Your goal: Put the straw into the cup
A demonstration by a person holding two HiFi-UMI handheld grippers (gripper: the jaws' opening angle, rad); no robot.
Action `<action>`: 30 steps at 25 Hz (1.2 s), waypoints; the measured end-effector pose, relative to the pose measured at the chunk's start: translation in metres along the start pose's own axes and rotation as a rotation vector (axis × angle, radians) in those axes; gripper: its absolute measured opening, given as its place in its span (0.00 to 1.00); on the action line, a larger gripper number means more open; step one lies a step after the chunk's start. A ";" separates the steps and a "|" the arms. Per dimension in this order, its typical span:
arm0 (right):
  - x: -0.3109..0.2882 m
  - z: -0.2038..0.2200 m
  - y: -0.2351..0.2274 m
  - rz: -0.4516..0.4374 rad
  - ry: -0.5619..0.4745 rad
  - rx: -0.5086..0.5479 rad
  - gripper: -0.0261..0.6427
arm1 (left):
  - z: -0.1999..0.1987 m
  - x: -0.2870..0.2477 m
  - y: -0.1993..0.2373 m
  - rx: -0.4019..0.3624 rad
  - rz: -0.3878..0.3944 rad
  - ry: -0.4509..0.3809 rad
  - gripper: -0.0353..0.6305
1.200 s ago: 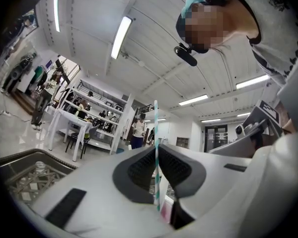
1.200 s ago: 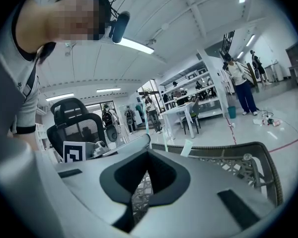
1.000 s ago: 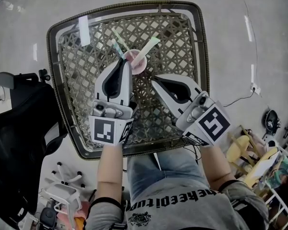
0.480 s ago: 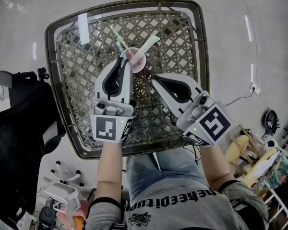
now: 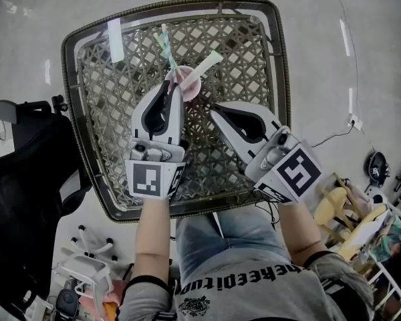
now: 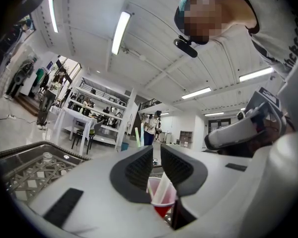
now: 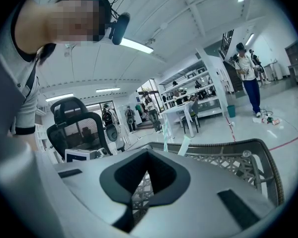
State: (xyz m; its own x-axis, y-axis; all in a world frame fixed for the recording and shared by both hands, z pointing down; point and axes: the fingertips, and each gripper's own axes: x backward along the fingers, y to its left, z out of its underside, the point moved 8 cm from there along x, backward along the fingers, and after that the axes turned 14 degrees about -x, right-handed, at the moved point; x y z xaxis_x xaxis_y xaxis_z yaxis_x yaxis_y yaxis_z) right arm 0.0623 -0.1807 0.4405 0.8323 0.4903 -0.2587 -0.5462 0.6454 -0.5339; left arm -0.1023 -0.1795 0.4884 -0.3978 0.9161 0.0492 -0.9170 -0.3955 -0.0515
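Pointing fwd, L gripper (image 5: 176, 87) at cup (image 5: 190, 83), jaws ajar, R gripper (image 5: 214, 110) closed

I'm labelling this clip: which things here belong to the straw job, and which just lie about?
Job: pink plastic cup; thin striped straw and wide pale-green straw standing in it; left gripper.
Lying about: white strip on the wicker table; black chair.

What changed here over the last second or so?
The left gripper let go of the striped straw it was clamping. Its jaws now stand slightly apart, and the straw leans in the pink cup beside a pale straw. The right gripper, shut and empty, and the cup stayed put on the wicker table.
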 end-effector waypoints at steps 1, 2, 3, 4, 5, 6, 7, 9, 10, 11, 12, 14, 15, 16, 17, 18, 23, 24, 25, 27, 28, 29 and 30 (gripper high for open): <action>0.000 -0.001 0.001 0.000 -0.001 0.002 0.06 | -0.001 0.001 0.000 0.002 0.001 0.000 0.19; -0.001 -0.002 0.002 -0.001 -0.003 0.003 0.06 | -0.003 0.001 0.001 0.005 0.003 -0.001 0.18; -0.001 -0.003 0.003 -0.003 -0.006 0.005 0.06 | -0.005 0.002 0.001 0.006 0.006 -0.003 0.17; -0.001 -0.004 0.004 -0.004 -0.008 0.007 0.06 | -0.007 0.002 0.001 0.006 0.010 -0.004 0.16; -0.001 -0.005 0.006 -0.006 -0.010 0.008 0.06 | -0.009 0.003 0.001 0.006 0.014 -0.005 0.15; -0.001 -0.007 0.008 -0.006 -0.013 0.010 0.06 | -0.012 0.004 0.001 0.005 0.018 -0.006 0.14; -0.001 -0.008 0.010 -0.008 -0.015 0.012 0.06 | -0.015 0.005 0.001 0.005 0.021 -0.008 0.13; -0.001 -0.011 0.016 -0.011 -0.022 0.019 0.06 | -0.021 0.007 0.002 0.007 0.028 -0.013 0.12; -0.001 -0.013 0.019 -0.013 -0.026 0.023 0.06 | -0.025 0.008 0.002 0.008 0.033 -0.015 0.12; -0.002 -0.014 0.022 -0.015 -0.029 0.028 0.06 | -0.029 0.010 0.002 0.008 0.038 -0.016 0.12; -0.002 -0.015 0.025 -0.016 -0.032 0.034 0.06 | -0.033 0.011 0.003 0.007 0.046 -0.015 0.12; -0.002 -0.017 0.032 -0.018 -0.035 0.045 0.06 | -0.042 0.015 0.002 0.003 0.065 -0.011 0.12; -0.001 -0.019 0.036 -0.018 -0.036 0.050 0.06 | -0.047 0.018 0.001 0.001 0.075 -0.008 0.12; 0.000 -0.020 0.041 -0.018 -0.037 0.055 0.06 | -0.052 0.021 0.000 0.002 0.084 -0.004 0.12; 0.002 -0.022 0.045 -0.018 -0.037 0.060 0.06 | -0.058 0.024 -0.001 0.003 0.092 -0.002 0.12; 0.004 -0.024 0.049 -0.018 -0.039 0.065 0.06 | -0.063 0.027 -0.002 0.005 0.099 -0.002 0.12; 0.014 -0.033 0.071 -0.004 -0.052 0.082 0.06 | -0.093 0.041 -0.005 0.015 0.126 0.003 0.12; 0.015 -0.035 0.075 -0.001 -0.055 0.086 0.06 | -0.099 0.043 -0.005 0.012 0.132 0.004 0.12; 0.017 -0.037 0.079 0.001 -0.059 0.090 0.06 | -0.104 0.046 -0.005 0.007 0.139 0.006 0.12; 0.021 -0.039 0.085 0.005 -0.070 0.099 0.06 | -0.114 0.050 -0.007 -0.007 0.153 0.007 0.12; 0.024 -0.040 0.088 0.007 -0.078 0.103 0.06 | -0.119 0.052 -0.009 -0.016 0.160 0.006 0.12; 0.026 -0.042 0.091 0.010 -0.086 0.107 0.06 | -0.124 0.054 -0.010 -0.026 0.169 0.007 0.12; 0.027 -0.043 0.095 0.012 -0.094 0.111 0.06 | -0.128 0.057 -0.010 -0.040 0.178 0.010 0.12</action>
State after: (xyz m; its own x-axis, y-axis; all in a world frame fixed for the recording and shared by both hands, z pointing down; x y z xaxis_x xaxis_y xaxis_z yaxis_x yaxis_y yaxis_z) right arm 0.0369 -0.1309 0.3478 0.8159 0.5477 -0.1851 -0.5675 0.6975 -0.4376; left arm -0.1119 -0.1152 0.3636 -0.5530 0.8328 0.0256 -0.8304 -0.5484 -0.0982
